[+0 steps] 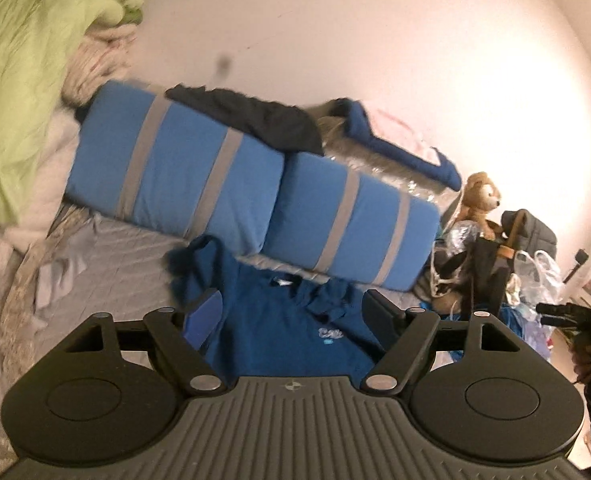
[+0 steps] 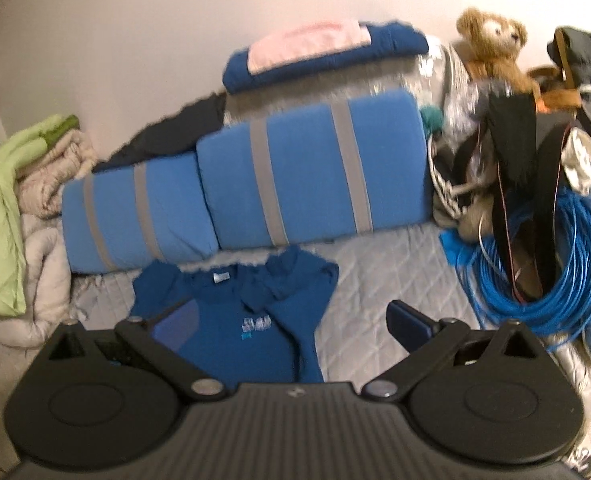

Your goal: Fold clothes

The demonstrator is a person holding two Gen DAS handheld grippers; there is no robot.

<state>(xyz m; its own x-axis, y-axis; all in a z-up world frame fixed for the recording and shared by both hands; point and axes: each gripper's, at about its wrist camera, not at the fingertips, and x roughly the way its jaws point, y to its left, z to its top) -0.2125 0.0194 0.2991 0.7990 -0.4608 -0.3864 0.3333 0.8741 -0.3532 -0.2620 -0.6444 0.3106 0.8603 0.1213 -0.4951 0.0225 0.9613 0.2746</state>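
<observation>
Blue shirt (image 2: 235, 320) lies flat on the grey quilted bed (image 2: 383, 276), collar toward the 2 blue striped cushions (image 2: 311, 168), long axis running from cushions toward me. White neck tag, pale chest print, both too blurred to read. Left gripper (image 1: 291, 312) fingers wide, holding nothing. Right gripper (image 2: 291, 320) fingers wide, empty.

Both grippers held above the blue shirt (image 2: 239, 320), angled downward.
Left gripper (image 1: 291, 312) and right gripper (image 2: 291, 320): jaws spread wide, nothing clamped between the pads.
</observation>
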